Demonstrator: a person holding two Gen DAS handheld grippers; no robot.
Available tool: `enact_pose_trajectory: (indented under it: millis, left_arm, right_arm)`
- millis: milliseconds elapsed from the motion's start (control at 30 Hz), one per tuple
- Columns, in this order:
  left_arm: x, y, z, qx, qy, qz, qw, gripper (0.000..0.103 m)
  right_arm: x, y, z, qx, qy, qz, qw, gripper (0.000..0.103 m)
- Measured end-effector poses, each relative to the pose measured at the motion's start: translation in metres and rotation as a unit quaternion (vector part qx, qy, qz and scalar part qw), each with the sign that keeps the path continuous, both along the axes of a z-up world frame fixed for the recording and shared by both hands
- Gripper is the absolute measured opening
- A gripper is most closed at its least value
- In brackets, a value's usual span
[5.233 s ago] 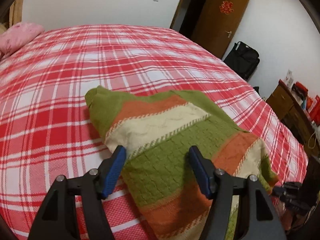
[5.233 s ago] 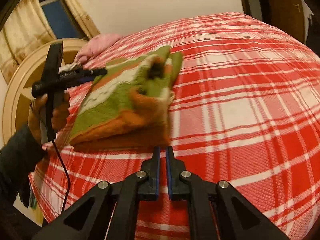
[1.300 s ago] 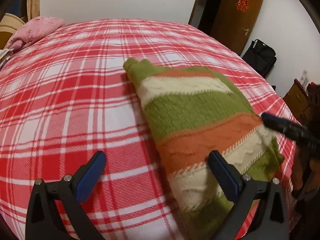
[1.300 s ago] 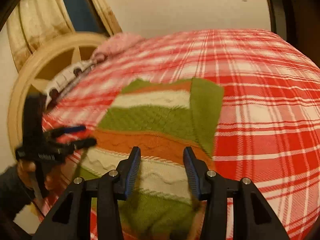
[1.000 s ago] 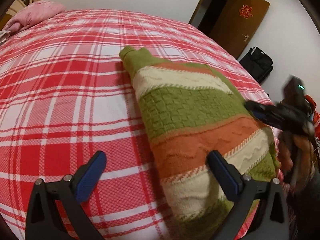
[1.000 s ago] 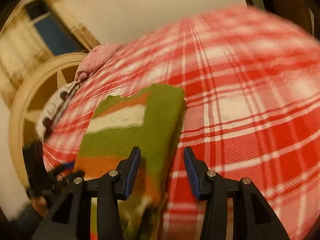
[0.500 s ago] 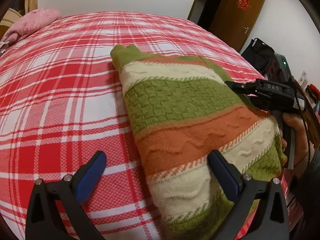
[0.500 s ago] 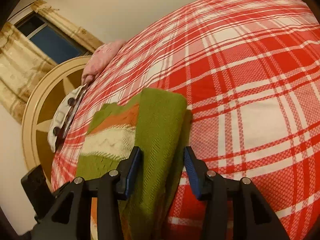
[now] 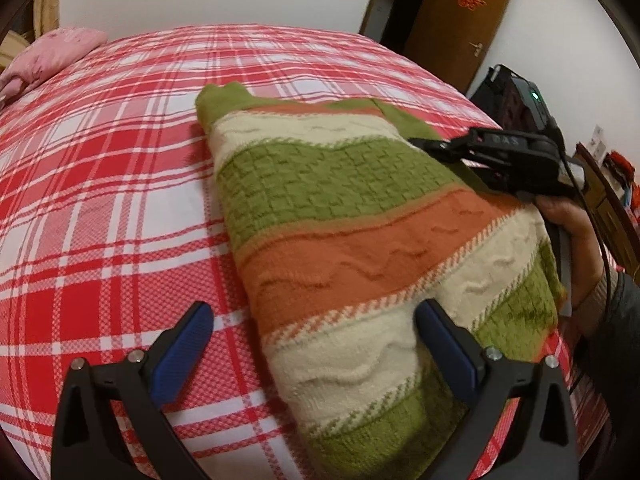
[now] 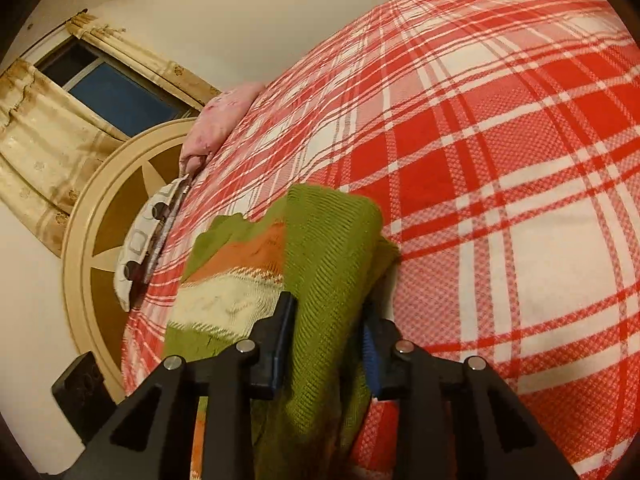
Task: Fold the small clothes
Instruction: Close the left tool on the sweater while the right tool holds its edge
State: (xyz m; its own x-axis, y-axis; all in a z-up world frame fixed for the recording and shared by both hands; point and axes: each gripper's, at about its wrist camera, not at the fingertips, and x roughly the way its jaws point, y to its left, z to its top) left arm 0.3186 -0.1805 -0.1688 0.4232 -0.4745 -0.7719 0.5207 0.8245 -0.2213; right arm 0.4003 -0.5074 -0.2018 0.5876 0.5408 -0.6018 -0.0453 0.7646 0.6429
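Note:
A folded knit sweater [image 9: 352,216] with green, orange and cream stripes lies on the red plaid bed [image 9: 100,184]. My left gripper [image 9: 316,340] is wide open over the sweater's near end, its right finger on the knit, its left finger over the bedcover. My right gripper [image 10: 330,316] straddles the green folded sleeve edge [image 10: 332,248] on the sweater's far side, jaws partly closed around the fabric with a gap still showing. It also appears in the left wrist view [image 9: 496,152], held by a hand at the sweater's right edge.
A pink pillow [image 9: 52,56] and a round beige headboard [image 10: 104,208] are at the bed's head. A brown door [image 9: 460,20], a black bag [image 9: 516,96] and a wooden cabinet [image 9: 612,208] stand beyond the bed's right side.
My right gripper has moved in onto the sweater's green edge and narrowed its jaws around it. My left gripper stays open and has crept slightly closer over the near end.

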Motion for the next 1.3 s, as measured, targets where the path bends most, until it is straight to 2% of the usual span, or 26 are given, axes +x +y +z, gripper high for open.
enact_pose_trajectory:
  millis: [100,233,467,567,633,700,900,1033,1300]
  left_arm:
    - [-0.003,-0.004,0.001,0.003,-0.006,-0.012,0.9999,0.097]
    - [-0.008,-0.004,0.003,-0.01,-0.006,-0.033,0.9994,0.081]
    - [-0.003,-0.005,0.001,-0.022,0.009,-0.036,0.9991,0.08]
    - [-0.01,-0.006,0.007,-0.019,0.006,-0.039,0.999,0.063]
    - [-0.019,-0.009,0.014,0.004,-0.025,-0.047,0.9986,0.051]
    - [-0.025,-0.009,0.017,0.013,-0.037,-0.046,0.9982,0.047]
    - [-0.027,-0.007,0.021,0.018,-0.038,-0.04,0.9983,0.042]
    - [-0.023,-0.007,0.023,0.024,-0.033,-0.038,0.9985,0.039]
    - [-0.039,0.004,0.037,0.039,-0.051,-0.036,0.9973,0.035]
  right_arm:
    - [0.002,0.0,-0.001,0.001,0.0,-0.002,1.0,0.032]
    - [-0.001,0.001,0.0,-0.002,-0.006,0.002,1.0,0.028]
    - [0.006,0.001,-0.006,0.006,0.001,0.0,1.0,0.028]
    - [0.002,0.006,0.0,-0.013,-0.009,0.002,1.0,0.025]
    - [-0.004,0.01,0.008,-0.019,-0.03,0.008,0.999,0.022]
    - [-0.008,0.012,0.014,-0.023,-0.044,0.007,0.999,0.021]
    - [-0.011,0.017,0.019,-0.046,-0.049,-0.006,0.998,0.021]
    - [-0.003,0.02,0.013,-0.062,-0.019,-0.019,0.998,0.02]
    - [-0.022,0.03,0.034,-0.049,-0.053,-0.013,0.997,0.019]
